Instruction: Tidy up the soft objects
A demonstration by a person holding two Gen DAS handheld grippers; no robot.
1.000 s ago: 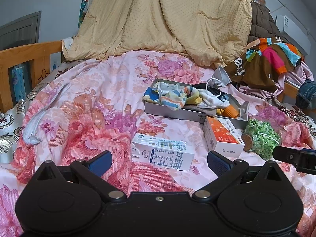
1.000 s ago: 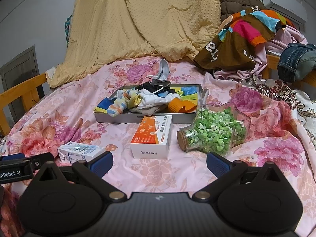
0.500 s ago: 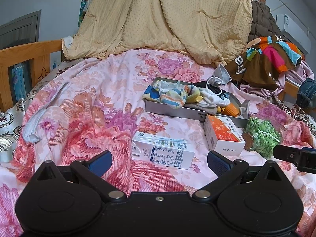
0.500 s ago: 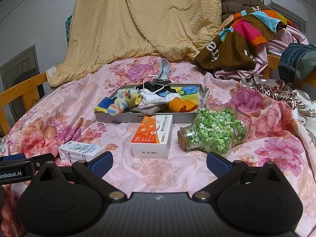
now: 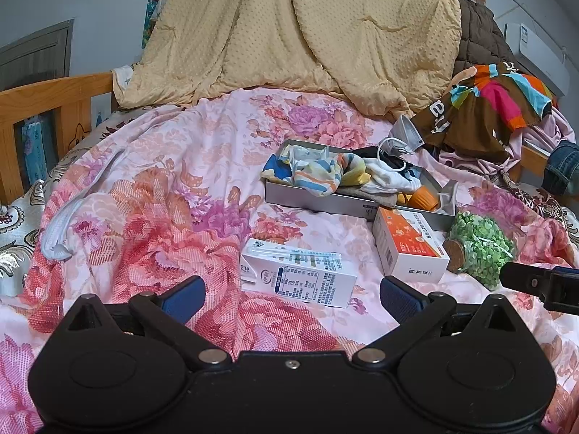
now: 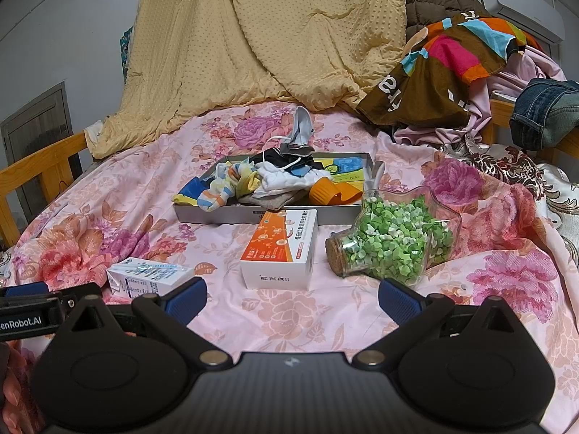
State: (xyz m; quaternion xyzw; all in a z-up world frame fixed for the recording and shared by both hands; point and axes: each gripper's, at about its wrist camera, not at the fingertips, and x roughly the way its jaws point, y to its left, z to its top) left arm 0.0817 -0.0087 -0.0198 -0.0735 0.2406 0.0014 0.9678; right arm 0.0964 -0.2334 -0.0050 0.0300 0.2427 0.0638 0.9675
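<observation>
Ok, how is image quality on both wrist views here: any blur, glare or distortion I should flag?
Left wrist view: sharp, soft even light, print on the milk carton resolves as text; strong fisheye bends the wooden bed rail, corners vignette black. Right wrist view: equally sharp, mild glare on the glass jar; the hand-held gripper body blocks the bottom third.

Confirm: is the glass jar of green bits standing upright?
No, the glass jar lies on its side on the bedsheet, cork end toward the orange box.

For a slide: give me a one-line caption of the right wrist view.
Open right gripper faces an orange-and-white box, a glass jar of green paper stars and a grey tray of socks on a floral bedsheet.
</observation>
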